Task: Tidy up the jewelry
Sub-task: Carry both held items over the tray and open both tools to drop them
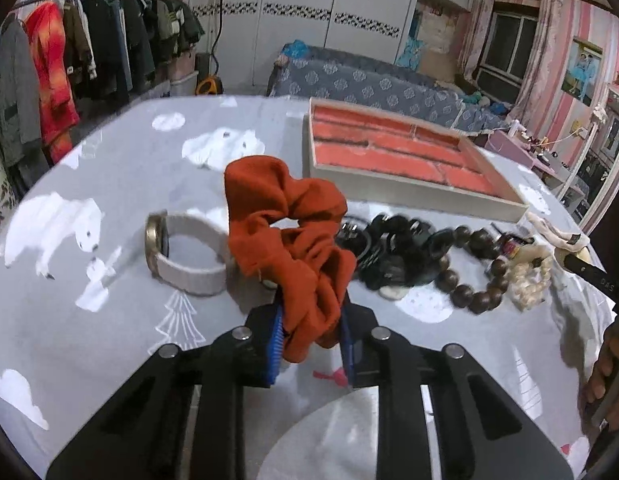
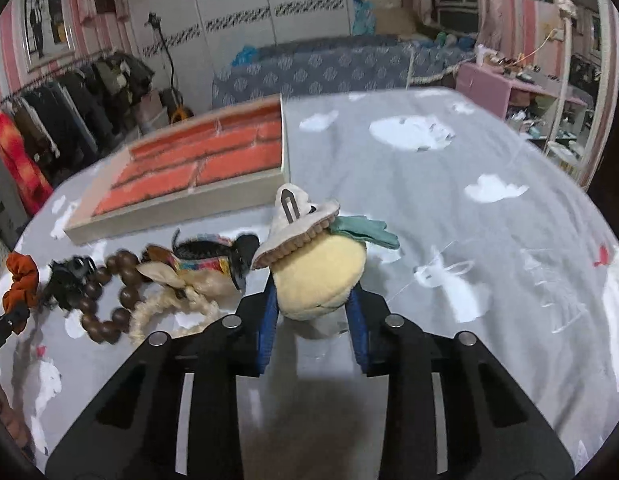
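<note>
Barely begun: the left gripper [image 1: 311, 344] clamped the rust-orange fabric scrunchie [image 1: 289, 240], the right gripper [image 2: 314, 320] gripped the yellow plush hair clip [image 2: 321, 272], while the orange-lined compartment tray [image 1: 409, 190] sat empty and the wooden bead bracelet [image 1: 469, 268] waited.

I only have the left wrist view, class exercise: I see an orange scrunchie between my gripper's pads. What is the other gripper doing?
Observer: The right gripper is shut on a yellow plush clip with a green leaf.
Operator: Is anything else attached to that clip?
Observer: A cream fabric flap with a metal clasp sits on top of it.
Operator: What lies right of the tray?
Observer: Past the tray's right edge there is only grey cloth with white animal prints.
</note>
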{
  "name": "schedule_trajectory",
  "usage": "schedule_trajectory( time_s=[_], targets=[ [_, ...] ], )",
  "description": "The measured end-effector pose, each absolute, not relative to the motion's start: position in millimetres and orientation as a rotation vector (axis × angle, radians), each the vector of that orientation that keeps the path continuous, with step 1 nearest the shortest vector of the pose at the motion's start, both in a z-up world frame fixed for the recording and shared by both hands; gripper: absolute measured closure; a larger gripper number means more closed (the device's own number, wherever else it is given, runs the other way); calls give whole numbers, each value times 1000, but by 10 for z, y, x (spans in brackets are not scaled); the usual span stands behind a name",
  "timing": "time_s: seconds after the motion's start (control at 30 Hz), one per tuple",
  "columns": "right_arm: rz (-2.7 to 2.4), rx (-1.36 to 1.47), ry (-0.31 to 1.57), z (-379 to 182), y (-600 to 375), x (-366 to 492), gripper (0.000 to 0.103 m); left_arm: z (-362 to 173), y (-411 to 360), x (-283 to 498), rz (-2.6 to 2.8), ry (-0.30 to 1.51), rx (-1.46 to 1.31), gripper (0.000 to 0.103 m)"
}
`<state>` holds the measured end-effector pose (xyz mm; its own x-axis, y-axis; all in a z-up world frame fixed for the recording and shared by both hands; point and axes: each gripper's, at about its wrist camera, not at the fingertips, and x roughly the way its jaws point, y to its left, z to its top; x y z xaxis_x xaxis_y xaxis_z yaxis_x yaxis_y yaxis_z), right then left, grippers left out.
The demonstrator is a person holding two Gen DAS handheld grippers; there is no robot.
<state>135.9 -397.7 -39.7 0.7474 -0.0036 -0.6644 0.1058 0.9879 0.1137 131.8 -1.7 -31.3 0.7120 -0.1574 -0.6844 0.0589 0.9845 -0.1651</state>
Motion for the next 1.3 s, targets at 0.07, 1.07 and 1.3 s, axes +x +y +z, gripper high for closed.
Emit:
schedule_trajectory(
  time_s=[0.07,1.07,1.3],
  targets=[
    [-55,143,690,-295,-3963,1282,71,-215,-29,1285,-124,746,-131,80],
    [64,80,378,819,-3438,2091,70,699,-689,2577,-198,498,-61,80],
    [55,128,503,286,-3427,2660,70,106,-736,2941,-216,608,-82,80]
  ],
)
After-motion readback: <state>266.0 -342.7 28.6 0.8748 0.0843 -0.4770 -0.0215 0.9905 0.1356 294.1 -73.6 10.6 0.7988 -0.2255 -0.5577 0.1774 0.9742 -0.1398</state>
